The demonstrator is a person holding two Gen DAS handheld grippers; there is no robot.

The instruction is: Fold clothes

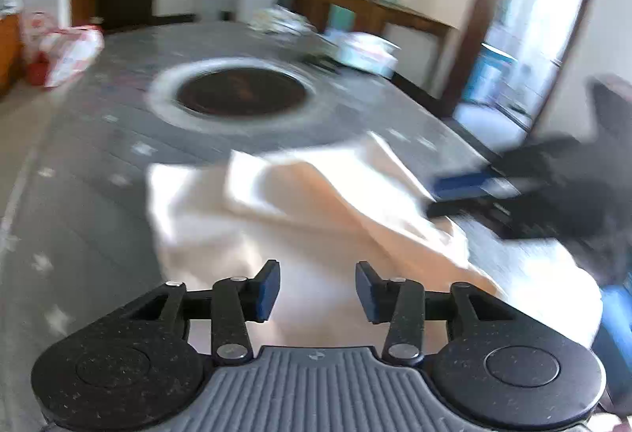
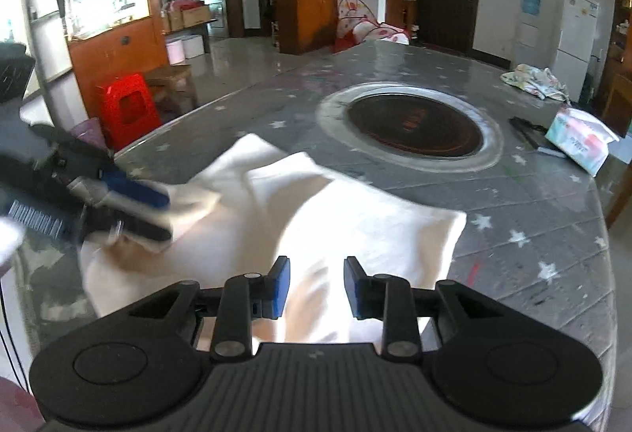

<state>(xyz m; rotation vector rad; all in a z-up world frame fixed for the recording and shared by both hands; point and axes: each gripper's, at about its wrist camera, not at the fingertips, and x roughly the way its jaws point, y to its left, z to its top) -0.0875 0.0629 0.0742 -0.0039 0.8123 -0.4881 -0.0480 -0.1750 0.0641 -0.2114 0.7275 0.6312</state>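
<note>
My left gripper hangs above the near edge of the white cloth garment, blue-padded fingers spread with a clear gap, nothing between them. The fabric below sits under the pads, not touching as far as I can tell.

My right gripper is likewise parted, a narrower gap, pads not pressing anything; white fabric shows through the gap beneath.

The garment lies on the grey round stone-patterned table with white stars, at the near rim, partly folded: a layer is doubled over, with a raised corner toward the middle of the table. It looks rumpled, not flat.

Beyond it, in the table's centre, a dark round recessed burner with a pale metal ring.

From the right wrist view, my left gripper crosses in from the left, blurred, its blue pad over the garment's left edge; whether it touches, I cannot tell.

Far side of the table: a pack of tissues in pale wrapping, a flat dark object beside it, a crumpled patterned cloth further back.

Left wrist view is motion-blurred.
</note>
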